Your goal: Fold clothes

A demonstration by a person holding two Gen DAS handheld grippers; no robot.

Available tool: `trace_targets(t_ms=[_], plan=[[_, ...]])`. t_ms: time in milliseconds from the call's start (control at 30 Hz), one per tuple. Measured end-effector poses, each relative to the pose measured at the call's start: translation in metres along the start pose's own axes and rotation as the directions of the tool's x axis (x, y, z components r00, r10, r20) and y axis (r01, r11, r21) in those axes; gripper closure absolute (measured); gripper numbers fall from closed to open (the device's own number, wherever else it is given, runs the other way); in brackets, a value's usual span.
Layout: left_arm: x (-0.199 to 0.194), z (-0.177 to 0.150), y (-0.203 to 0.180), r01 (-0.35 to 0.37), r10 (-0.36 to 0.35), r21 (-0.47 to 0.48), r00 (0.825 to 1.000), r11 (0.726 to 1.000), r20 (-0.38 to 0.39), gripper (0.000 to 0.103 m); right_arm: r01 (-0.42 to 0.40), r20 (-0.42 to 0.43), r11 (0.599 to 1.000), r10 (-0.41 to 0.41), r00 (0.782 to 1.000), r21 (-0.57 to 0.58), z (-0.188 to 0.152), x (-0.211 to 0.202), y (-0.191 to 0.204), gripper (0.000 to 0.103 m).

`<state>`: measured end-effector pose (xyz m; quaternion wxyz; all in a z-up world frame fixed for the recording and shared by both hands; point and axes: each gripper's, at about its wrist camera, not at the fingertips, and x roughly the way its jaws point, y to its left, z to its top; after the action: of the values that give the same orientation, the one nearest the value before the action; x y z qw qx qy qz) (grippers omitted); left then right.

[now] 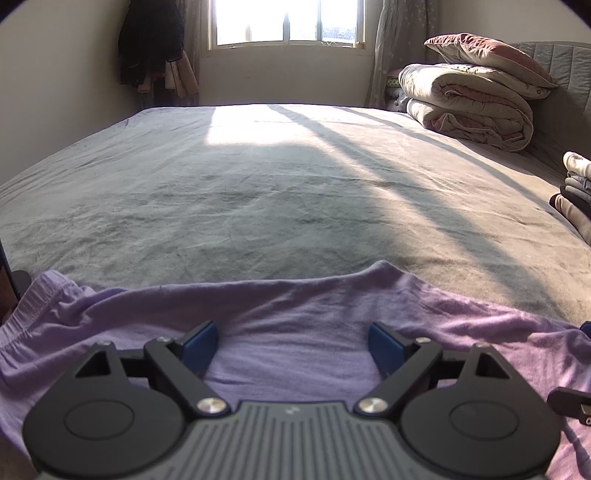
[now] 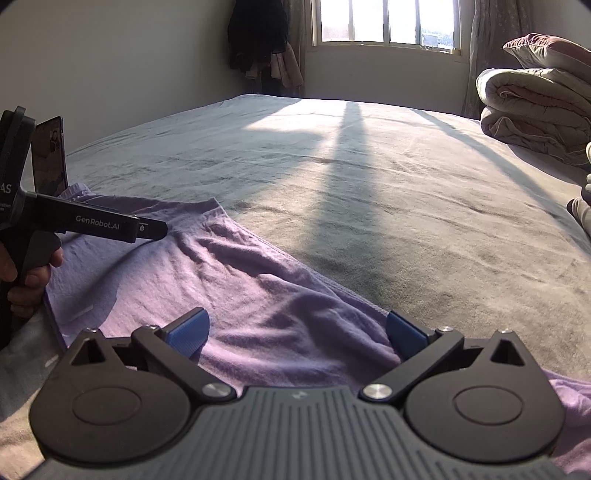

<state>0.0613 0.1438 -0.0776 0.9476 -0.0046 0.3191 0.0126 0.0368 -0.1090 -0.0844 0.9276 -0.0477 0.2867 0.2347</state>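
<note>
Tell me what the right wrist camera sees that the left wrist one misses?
Only the right wrist view shows the left gripper from the side, the hand holding it, and a phone behind. Only the left wrist view shows the stack of folded clothes clearly. Both share the purple garment, grey bed, window and rolled quilt.

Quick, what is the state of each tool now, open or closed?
Left tool: open, over the purple garment, holding nothing.
Right tool: open, over the same garment, holding nothing.

The left gripper [image 1: 293, 341] hovers, fingers [image 1: 199, 345] spread wide, over a purple garment [image 1: 295, 314] on the grey bed [image 1: 258, 184].
</note>
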Motion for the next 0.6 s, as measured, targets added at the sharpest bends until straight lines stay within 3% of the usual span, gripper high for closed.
trace_targets(t_ms=[300, 400, 600], plan=[[-0.016, 0.01, -0.008, 0.024, -0.024, 0.008, 0.999, 1.0, 0.031, 0.015, -0.021, -0.012, 0.999, 0.021, 1.0, 0.042, 0.007, -0.016, -0.002, 0.002], [-0.019, 0.01, -0.02, 0.078, -0.079, 0.038, 0.996, 0.996, 0.033, 0.018, -0.032, -0.013, 0.996, 0.033, 0.999, 0.085, 0.013, -0.024, -0.014, 0.007], [-0.02, 0.013, -0.048, 0.176, -0.177, 0.122, 0.984, 0.977, -0.002, 0.038, -0.09, -0.054, 0.98, 0.101, 0.993, 0.178, 0.028, -0.029, -0.045, 0.042]])
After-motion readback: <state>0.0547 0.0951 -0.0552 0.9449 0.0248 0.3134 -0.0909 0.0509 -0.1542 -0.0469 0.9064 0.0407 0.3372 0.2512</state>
